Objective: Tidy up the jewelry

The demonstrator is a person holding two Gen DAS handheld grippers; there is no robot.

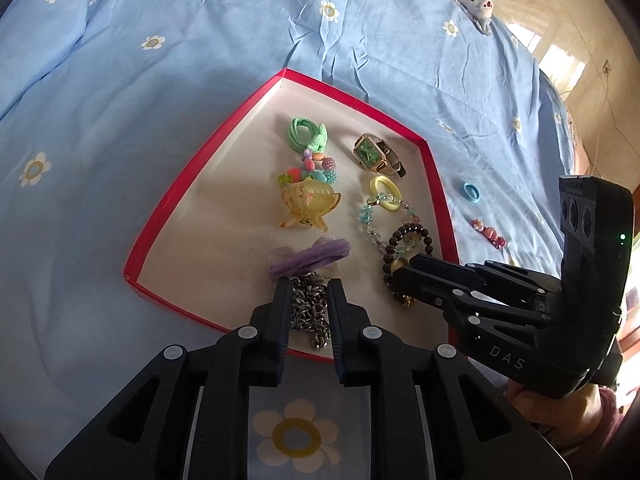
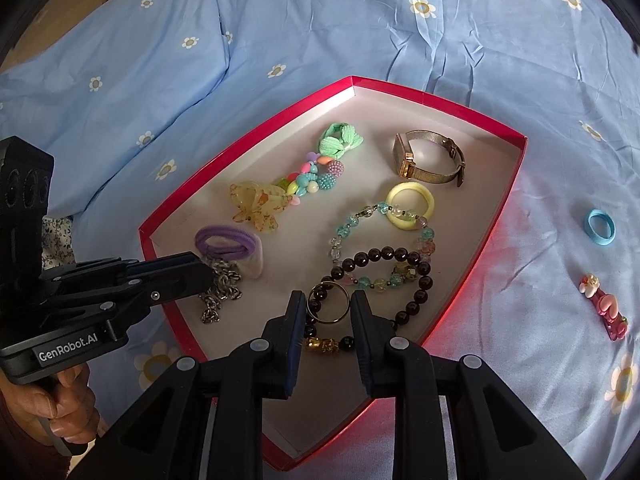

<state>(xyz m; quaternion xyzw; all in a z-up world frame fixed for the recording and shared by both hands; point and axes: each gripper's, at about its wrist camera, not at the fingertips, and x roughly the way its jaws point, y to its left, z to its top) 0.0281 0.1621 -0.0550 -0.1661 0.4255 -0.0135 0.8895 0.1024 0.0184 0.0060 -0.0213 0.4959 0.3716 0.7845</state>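
Straddling a silver chain at the red tray's six o'clock edge, the left gripper has its jaws parted; contact is hard to judge, since its fingers hide part of the chain. The right gripper sits released around a thin ring on the dark bead bracelet. A blue band lies on the bedsheet at three o'clock.

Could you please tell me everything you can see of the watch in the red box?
The watch has a rectangular gold-toned case with a green face and a metal mesh band, closed into a loop. It rests on its side near the far right corner of the box, apart from the yellow ring. Neither gripper touches it.
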